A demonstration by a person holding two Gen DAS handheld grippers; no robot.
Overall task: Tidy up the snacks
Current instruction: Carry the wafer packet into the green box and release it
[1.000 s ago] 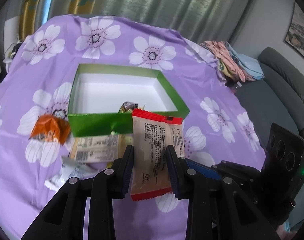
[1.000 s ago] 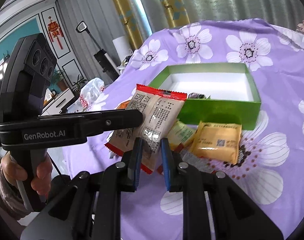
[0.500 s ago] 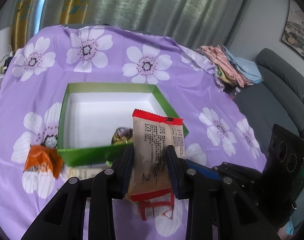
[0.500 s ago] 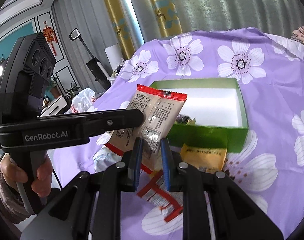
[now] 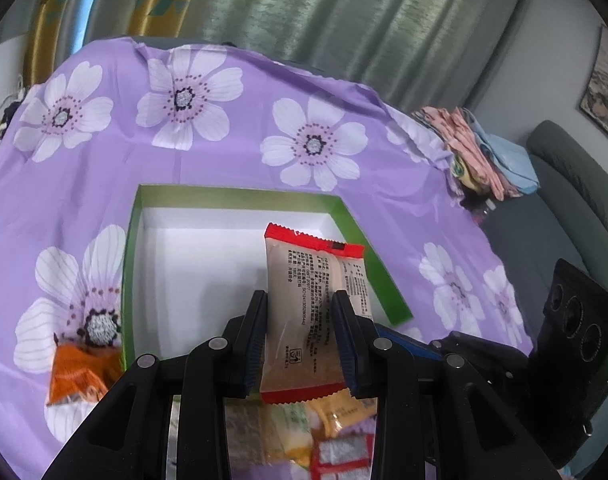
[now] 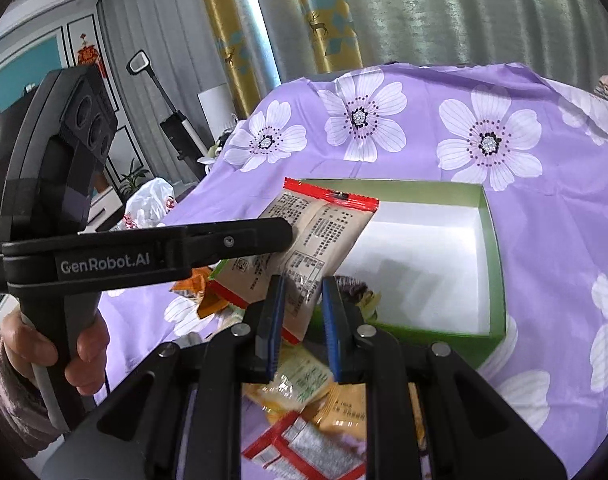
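Ahead of the left gripper [image 5: 300, 316], the white floor of the green box [image 5: 387, 292] lies open, bare across its far and left parts. The beige packet [image 5: 304, 304] clamped between its fingers fills the gap and overhangs the box's near right corner. One dark wrapped sweet [image 6: 357, 290] sits inside by the near wall, just ahead of the right gripper [image 6: 302, 312]. Beneath both grippers, loose packets [image 6: 304, 380] crowd the cloth. An orange packet [image 5: 78, 372] lies left of the box's near corner.

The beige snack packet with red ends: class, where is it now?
The beige snack packet is clamped in the left hand-held gripper, raised over the green box.
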